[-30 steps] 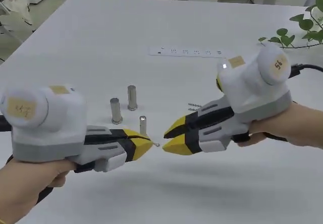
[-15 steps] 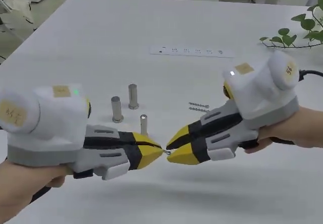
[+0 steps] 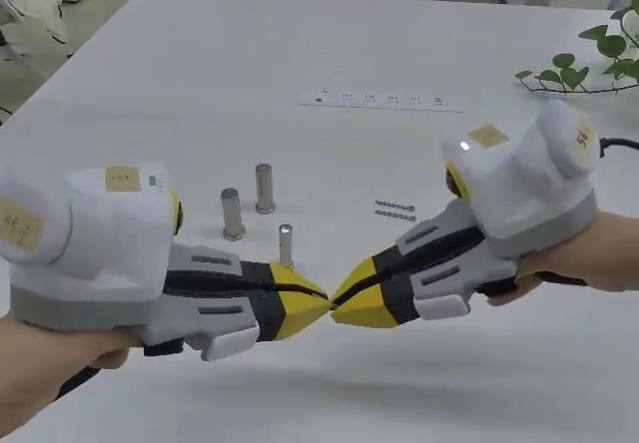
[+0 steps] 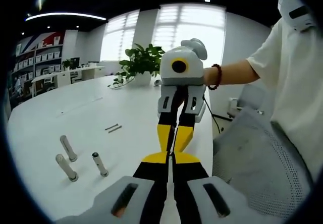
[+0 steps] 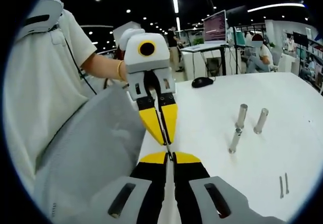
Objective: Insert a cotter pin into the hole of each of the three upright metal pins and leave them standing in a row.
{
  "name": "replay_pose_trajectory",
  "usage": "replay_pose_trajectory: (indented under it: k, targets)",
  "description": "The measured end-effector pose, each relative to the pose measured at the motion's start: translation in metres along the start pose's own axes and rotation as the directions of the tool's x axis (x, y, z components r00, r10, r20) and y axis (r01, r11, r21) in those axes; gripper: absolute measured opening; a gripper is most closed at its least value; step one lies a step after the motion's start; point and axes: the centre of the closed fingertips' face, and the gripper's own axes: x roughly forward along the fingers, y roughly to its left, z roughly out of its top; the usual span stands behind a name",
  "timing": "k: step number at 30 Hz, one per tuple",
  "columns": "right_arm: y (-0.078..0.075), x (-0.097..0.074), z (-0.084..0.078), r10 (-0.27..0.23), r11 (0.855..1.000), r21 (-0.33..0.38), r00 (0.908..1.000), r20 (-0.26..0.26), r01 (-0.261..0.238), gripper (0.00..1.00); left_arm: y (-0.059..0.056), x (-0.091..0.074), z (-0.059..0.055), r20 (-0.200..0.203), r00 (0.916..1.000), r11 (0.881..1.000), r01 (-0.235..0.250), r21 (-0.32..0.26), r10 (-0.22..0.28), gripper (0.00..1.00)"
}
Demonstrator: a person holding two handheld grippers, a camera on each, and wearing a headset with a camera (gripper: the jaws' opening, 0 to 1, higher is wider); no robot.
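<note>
Both grippers held low over the white worktop (image 3: 200, 64), nose to nose.

- Left gripper (image 3: 319, 299): jaws drawn together, yellow tips touching.
- Right gripper (image 3: 341, 303): jaws likewise closed to a point, and that point meets the left gripper's tips.
- I cannot tell whether anything thin is pinched where the tips meet; it is too small to resolve in any view.

Three metal pins stand upright in a loose triangle, not a row, just beyond the joined tips:
- a short one (image 3: 286, 244) nearest the tips
- one (image 3: 232, 214) toward the left edge
- one (image 3: 265, 188) farthest back

Two loose cotter pins (image 3: 394, 211) lie flat side by side, to the right of the metal pins and apart from them.

A power strip (image 3: 379, 99) lies toward the far edge, and a plant (image 3: 589, 64) sits by the right edge.
</note>
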Motion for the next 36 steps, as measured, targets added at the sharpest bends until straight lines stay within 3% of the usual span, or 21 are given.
replay_pose_trajectory:
  k: [7,14,17,22,25,28,32,36]
  targets:
    - [0.0,0.0,0.001,0.003,1.0,-0.008,0.9999,-0.011,-0.003,0.03,0.0,-0.001,0.001,0.01,0.9999,1.0,0.003,0.002,-0.003,0.0]
    - [-0.003,0.0,-0.002,-0.016,0.999,-0.049,0.997,-0.076,0.012,0.02,0.002,0.0,-0.003,-0.006,0.9998,1.0,-0.021,0.013,0.021,0.01]
    - [-0.007,-0.002,0.0,-0.035,0.998,-0.054,0.9958,-0.085,0.03,0.02,0.008,0.0,-0.009,-0.026,0.998,0.998,-0.058,0.023,0.058,0.01]
    - [-0.016,-0.006,0.002,-0.076,0.996,-0.061,0.9903,-0.117,0.07,0.02,0.018,-0.003,-0.008,-0.008,0.9934,0.993,-0.114,0.009,0.114,0.09]
    - [-0.02,-0.006,0.002,-0.089,0.995,-0.057,0.987,-0.134,0.082,0.02,0.026,-0.005,-0.009,-0.007,0.9879,0.988,-0.155,0.017,0.155,0.13]
    - [-0.024,-0.006,-0.004,-0.104,0.994,-0.032,0.9782,-0.18,0.1,0.02,0.033,-0.007,-0.01,0.002,0.9813,0.981,-0.192,0.006,0.192,0.14]
    - [-0.031,-0.006,-0.009,-0.119,0.993,-0.001,0.9659,-0.23,0.122,0.02,0.044,-0.009,-0.012,0.015,0.9684,0.968,-0.249,0.0,0.249,0.17]
    - [-0.039,-0.006,-0.009,-0.136,0.989,0.015,0.9591,-0.248,0.144,0.02,0.055,-0.01,-0.016,0.01,0.9542,0.954,-0.299,-0.009,0.299,0.18]
